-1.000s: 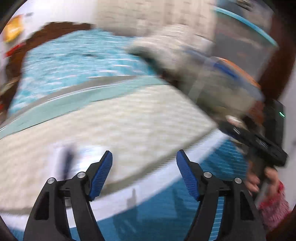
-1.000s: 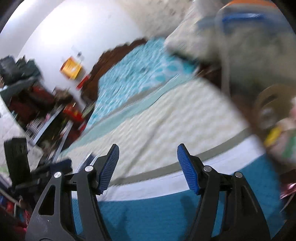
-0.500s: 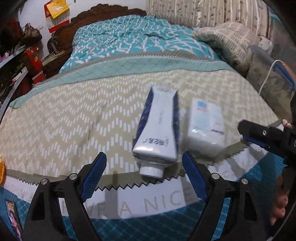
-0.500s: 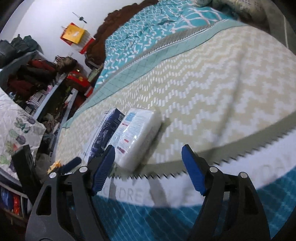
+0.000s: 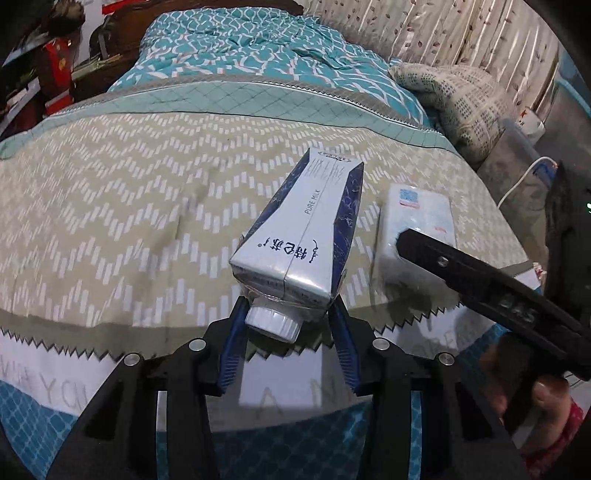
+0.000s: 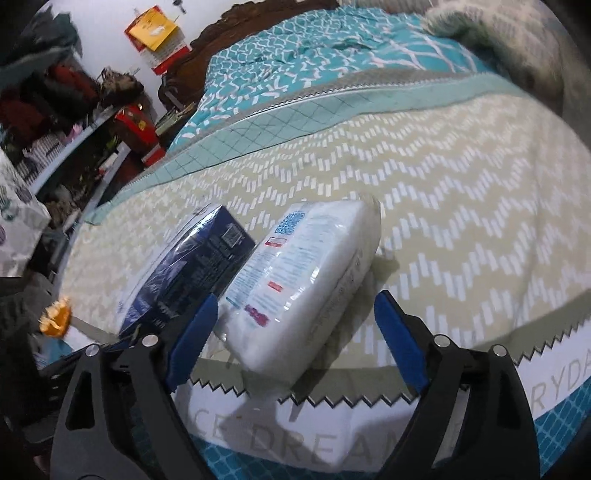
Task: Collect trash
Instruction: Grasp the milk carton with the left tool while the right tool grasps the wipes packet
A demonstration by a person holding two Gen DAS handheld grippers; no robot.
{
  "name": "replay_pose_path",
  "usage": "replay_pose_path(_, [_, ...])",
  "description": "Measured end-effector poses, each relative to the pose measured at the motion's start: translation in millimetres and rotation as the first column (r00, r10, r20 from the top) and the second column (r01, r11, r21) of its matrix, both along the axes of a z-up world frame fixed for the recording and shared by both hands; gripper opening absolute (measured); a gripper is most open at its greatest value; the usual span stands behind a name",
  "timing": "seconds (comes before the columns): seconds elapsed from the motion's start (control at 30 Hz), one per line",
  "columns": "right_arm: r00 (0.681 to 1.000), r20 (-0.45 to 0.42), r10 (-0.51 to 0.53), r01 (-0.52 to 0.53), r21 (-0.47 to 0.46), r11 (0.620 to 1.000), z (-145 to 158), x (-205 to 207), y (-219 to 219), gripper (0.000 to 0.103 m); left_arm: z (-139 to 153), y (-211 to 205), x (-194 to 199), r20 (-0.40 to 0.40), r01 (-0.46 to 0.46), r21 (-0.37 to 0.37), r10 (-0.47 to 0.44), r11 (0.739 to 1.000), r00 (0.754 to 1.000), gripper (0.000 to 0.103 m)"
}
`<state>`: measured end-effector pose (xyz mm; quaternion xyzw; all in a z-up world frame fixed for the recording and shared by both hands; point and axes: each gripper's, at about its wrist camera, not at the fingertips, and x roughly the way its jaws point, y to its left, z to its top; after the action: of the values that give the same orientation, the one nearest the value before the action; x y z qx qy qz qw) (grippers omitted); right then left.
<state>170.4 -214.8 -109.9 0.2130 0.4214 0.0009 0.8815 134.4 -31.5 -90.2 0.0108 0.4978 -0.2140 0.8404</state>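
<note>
A white and dark blue milk carton [image 5: 303, 236] lies on the bed cover [image 5: 129, 206] with its white screw cap [image 5: 273, 323] toward me. My left gripper [image 5: 287, 314] is closing on the cap end, its blue pads against the carton's two sides. Just right of the carton lies a white tissue pack [image 5: 417, 210]. In the right wrist view the pack [image 6: 306, 258] sits between the pads of my right gripper [image 6: 295, 299], whose jaws are opening and stand clear of it. The carton [image 6: 192, 266] lies just left of the left pad.
A folded patterned blanket [image 5: 461, 92] and a clear bin with a white power strip [image 5: 528, 122] lie at the bed's right. Cluttered shelves [image 6: 55, 110] and a dark wooden headboard [image 6: 236, 26] stand at the far left. A person's hand [image 5: 539, 398] holds the right gripper.
Both grippers have come down and forward to the bed's near edge. The left jaws narrowed onto the carton's cap end. The right jaws widened around the tissue pack.
</note>
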Motion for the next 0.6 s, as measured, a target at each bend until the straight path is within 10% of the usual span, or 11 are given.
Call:
replay_pose_path(0.17, [0.998, 0.017, 0.062, -0.061, -0.060, 0.996, 10.8, -0.4, 16.2, 0.084, 5.3, 16.9, -12.5, -0.009, -0.013, -0.031, 0.013, 0.999, 1.000, 0.041])
replay_pose_path(0.2, [0.995, 0.012, 0.097, -0.096, -0.081, 0.992, 11.4, 0.2, 22.1, 0.064, 5.9, 19.3, -14.2, -0.011, -0.015, -0.035, 0.014, 0.999, 1.000, 0.041])
replay_pose_path(0.3, [0.990, 0.013, 0.140, -0.139, -0.052, 0.989, 11.8, -4.2, 23.9, 0.048, 8.6, 26.0, -25.3, -0.018, -0.018, -0.044, 0.017, 0.999, 1.000, 0.041])
replay_pose_path(0.6, [0.984, 0.104, 0.142, -0.143, -0.001, 0.990, 33.1, -74.4, 9.2, 0.042, 9.9, 30.4, -67.9, -0.020, 0.023, -0.041, -0.024, 0.999, 1.000, 0.041])
